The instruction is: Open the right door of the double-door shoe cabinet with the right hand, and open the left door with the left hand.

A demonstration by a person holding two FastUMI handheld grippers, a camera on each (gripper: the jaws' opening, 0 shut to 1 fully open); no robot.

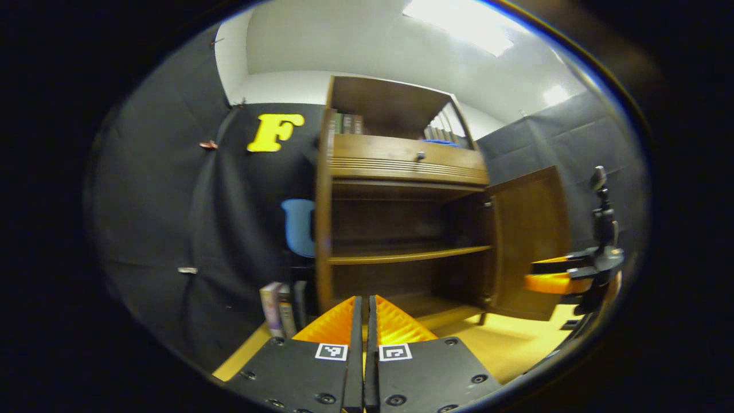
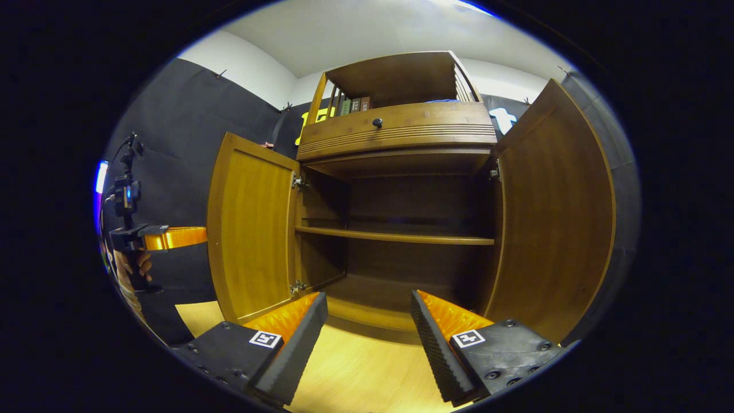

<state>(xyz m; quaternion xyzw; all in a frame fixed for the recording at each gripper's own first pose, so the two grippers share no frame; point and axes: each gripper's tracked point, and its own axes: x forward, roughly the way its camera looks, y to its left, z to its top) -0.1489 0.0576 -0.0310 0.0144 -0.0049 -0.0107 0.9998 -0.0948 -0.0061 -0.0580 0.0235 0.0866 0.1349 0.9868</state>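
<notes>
The wooden shoe cabinet (image 2: 395, 137) stands before me with both doors swung out. Its left door (image 2: 252, 229) and right door (image 2: 556, 212) are wide open, baring an inner shelf (image 2: 395, 235) with nothing on it. My right gripper (image 2: 367, 312) is open, low in front of the cabinet's mouth, touching nothing. My left gripper (image 1: 363, 304) is shut with nothing between its fingers and points at the cabinet (image 1: 401, 172). In the right gripper view the left gripper (image 2: 178, 237) hovers just left of the left door, clear of it. The right gripper (image 1: 550, 281) hangs beside the right door (image 1: 527, 241).
A drawer with a dark knob (image 2: 377, 122) sits above the doors, and books (image 2: 350, 106) stand on the open top shelf. Several books (image 1: 278, 307) lean on the floor left of the cabinet. Light wooden floor (image 2: 355, 373) lies in front.
</notes>
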